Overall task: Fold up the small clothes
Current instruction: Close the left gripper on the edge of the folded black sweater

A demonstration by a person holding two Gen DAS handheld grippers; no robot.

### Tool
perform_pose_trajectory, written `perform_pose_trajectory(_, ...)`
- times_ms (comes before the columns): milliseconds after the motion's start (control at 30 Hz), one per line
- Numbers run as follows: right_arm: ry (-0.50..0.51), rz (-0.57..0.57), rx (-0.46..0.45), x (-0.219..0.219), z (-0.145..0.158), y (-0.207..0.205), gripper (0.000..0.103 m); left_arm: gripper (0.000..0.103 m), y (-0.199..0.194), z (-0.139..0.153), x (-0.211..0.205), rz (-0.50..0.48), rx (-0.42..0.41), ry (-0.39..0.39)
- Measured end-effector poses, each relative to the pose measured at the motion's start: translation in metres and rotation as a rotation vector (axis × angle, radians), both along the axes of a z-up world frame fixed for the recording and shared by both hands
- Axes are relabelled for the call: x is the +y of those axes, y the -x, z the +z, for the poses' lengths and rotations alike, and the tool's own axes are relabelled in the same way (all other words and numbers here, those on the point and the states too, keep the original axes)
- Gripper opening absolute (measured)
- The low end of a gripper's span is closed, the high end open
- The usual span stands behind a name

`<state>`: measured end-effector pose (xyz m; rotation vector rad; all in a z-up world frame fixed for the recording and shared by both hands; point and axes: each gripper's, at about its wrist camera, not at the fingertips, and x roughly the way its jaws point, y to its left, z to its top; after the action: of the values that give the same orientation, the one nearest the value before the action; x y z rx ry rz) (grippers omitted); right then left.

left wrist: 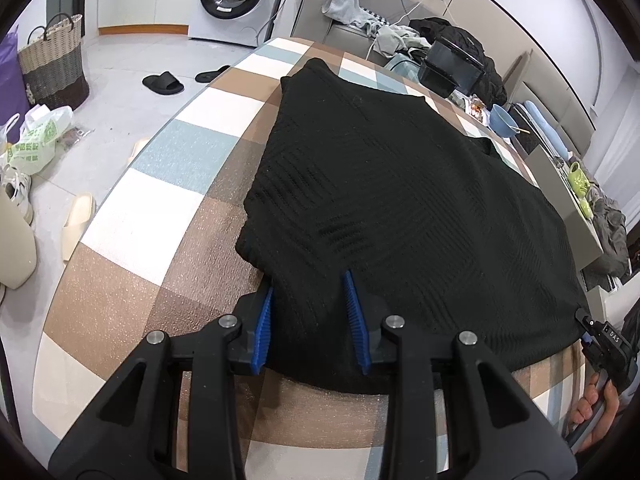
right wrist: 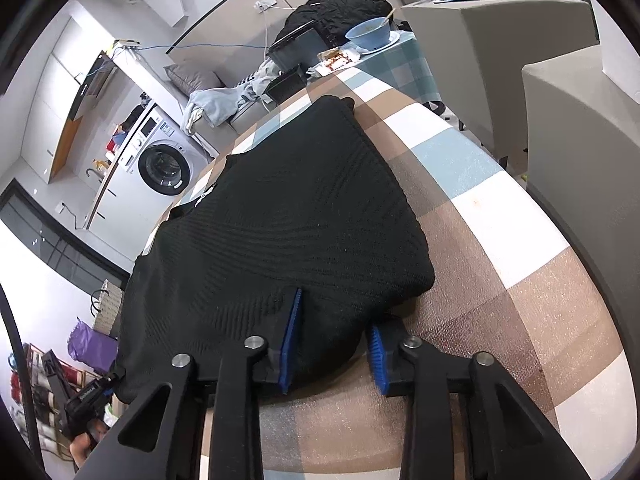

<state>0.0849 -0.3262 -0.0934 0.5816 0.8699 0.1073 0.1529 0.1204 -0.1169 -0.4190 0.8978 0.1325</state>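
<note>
On counter (left wrist: 132, 208), soft, limp, light black knit (left wrist: 380, 184): near hem pinched at both corners by left tool (left wrist: 312, 322) and right tool (right wrist: 334, 346).

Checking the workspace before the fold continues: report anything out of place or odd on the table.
The black knit garment lies flat on the checked tablecloth, nothing spilled or torn. The only oddity: a blue bowl with a utensil and an opened food packet sit at the far end, close to the garment.
</note>
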Motion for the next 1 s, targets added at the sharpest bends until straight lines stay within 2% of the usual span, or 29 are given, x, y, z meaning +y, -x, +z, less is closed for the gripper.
perform_pose_trajectory(67, -0.008, 0.008, -0.006, 0.000, -0.002, 0.001, 0.021, 0.029, 0.002, 0.000, -0.001, -0.008, -0.008, -0.014)
perform_pose_trajectory(167, -0.010, 0.019, -0.013, 0.001, -0.003, 0.003, 0.016, 0.022, 0.005, 0.001, -0.002, -0.024, -0.023, -0.029)
perform_pose_trajectory(267, -0.016, 0.026, -0.021, 0.002, -0.001, 0.008, 0.015, 0.017, 0.013, 0.005, -0.006, -0.035, -0.040, -0.069)
perform_pose_trajectory(467, -0.062, 0.054, -0.009, 0.002, 0.000, 0.022, 0.015, 0.017, 0.042, 0.006, 0.002, -0.031, -0.046, -0.049)
perform_pose_trajectory(633, -0.038, 0.098, -0.004, 0.007, 0.001, 0.042, 0.016, 0.017, 0.066, 0.008, 0.005, -0.027, -0.044, -0.064)
perform_pose_trajectory(733, -0.046, 0.106, 0.006, 0.006, -0.001, 0.045, 0.017, 0.017, 0.069, 0.009, 0.008, -0.024, -0.040, -0.060)
perform_pose_trajectory(800, -0.077, 0.093, 0.011, 0.000, -0.004, 0.043, 0.022, 0.017, 0.071, 0.009, 0.009, -0.021, -0.040, -0.060)
perform_pose_trajectory(1000, -0.124, 0.074, 0.002, -0.006, -0.009, 0.038, 0.022, 0.017, 0.072, 0.010, 0.009, -0.024, -0.039, -0.062)
